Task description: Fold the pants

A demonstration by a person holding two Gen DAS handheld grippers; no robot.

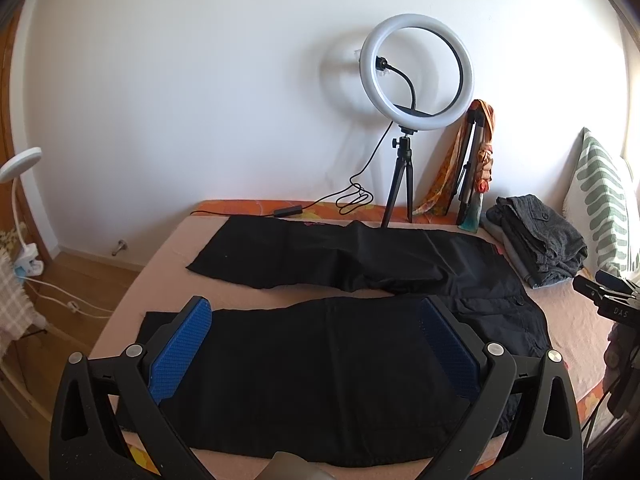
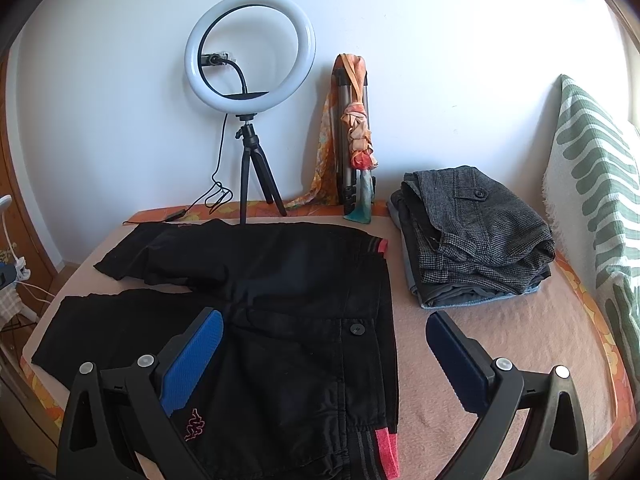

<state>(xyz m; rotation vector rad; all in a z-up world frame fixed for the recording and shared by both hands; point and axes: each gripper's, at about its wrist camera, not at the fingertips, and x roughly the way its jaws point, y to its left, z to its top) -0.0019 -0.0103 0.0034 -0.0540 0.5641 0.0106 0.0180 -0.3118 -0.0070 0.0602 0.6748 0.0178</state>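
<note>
Black pants [image 1: 320,364] lie spread flat on the bed, both legs pointing left and the waist to the right. My left gripper [image 1: 316,312] is open and empty above the near leg, blue pads [image 1: 180,352] wide apart. In the right wrist view the pants [image 2: 280,292] show a red-striped waistband [image 2: 386,452], a button and a pink logo. My right gripper [image 2: 324,324] is open and empty above the waist end. The right gripper also shows at the right edge of the left wrist view [image 1: 608,296].
A ring light on a tripod [image 1: 416,76] stands at the bed's far edge, its cable [image 1: 352,196] on the bed. A folded tripod with a scarf [image 2: 354,136] leans on the wall. A pile of folded grey clothes [image 2: 476,232] and a striped pillow [image 2: 600,184] lie right.
</note>
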